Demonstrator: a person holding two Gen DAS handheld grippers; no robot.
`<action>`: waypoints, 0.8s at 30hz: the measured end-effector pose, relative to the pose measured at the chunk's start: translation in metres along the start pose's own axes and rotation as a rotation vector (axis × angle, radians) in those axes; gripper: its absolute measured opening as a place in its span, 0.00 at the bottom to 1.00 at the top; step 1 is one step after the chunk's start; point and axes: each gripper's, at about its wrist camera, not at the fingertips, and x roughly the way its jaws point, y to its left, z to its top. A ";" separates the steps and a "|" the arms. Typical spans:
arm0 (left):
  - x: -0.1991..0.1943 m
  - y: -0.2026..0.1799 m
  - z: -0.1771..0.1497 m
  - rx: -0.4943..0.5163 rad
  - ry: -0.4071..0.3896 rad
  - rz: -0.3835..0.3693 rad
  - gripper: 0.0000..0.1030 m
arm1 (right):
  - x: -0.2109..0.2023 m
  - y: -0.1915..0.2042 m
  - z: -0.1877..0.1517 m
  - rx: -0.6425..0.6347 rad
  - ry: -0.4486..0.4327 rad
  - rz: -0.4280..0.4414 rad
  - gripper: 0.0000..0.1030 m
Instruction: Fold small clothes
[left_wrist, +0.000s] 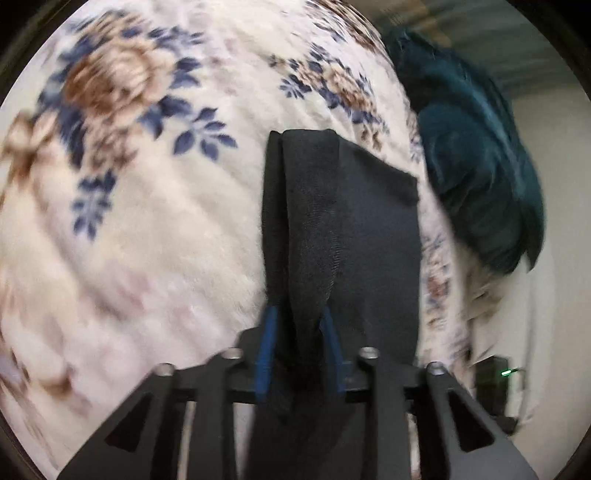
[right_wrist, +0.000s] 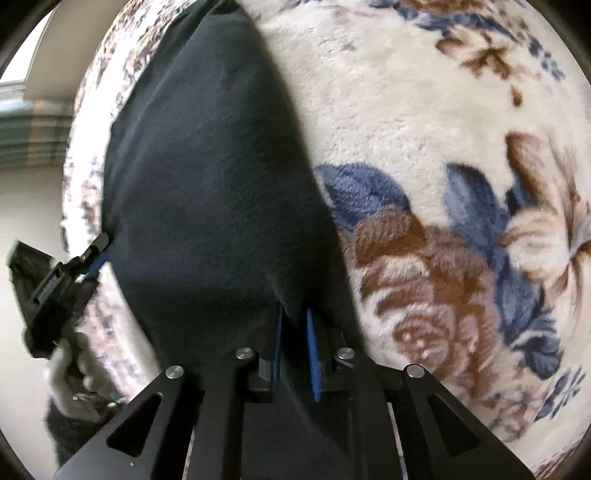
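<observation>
Black garment (right_wrist: 207, 192) lies on the floral fleece blanket (right_wrist: 424, 129), its near edge bunched into both tongs. From my left wrist view, the left gripper (left_wrist: 299, 314) stands narrow, with a fold of the black cloth running up between its blue fingers (left_wrist: 266, 347). My right gripper (right_wrist: 295, 317) is nearly closed and pinches the cloth's edge. A dark teal cloth (left_wrist: 476, 166) sits heaped at the blanket's far right.

The black cloth (right_wrist: 207, 177) looks soft and matt; the flowery blanket (right_wrist: 424, 122) under it is fluffy fleece.
</observation>
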 end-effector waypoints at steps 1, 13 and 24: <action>-0.002 -0.002 -0.002 -0.006 0.002 -0.007 0.27 | -0.005 -0.003 -0.002 0.003 -0.003 0.007 0.20; -0.046 -0.016 -0.195 -0.049 0.143 0.105 0.58 | -0.012 -0.031 -0.114 -0.019 0.122 0.047 0.65; -0.029 0.016 -0.314 -0.161 0.232 0.076 0.61 | 0.038 -0.109 -0.222 0.135 0.295 0.172 0.65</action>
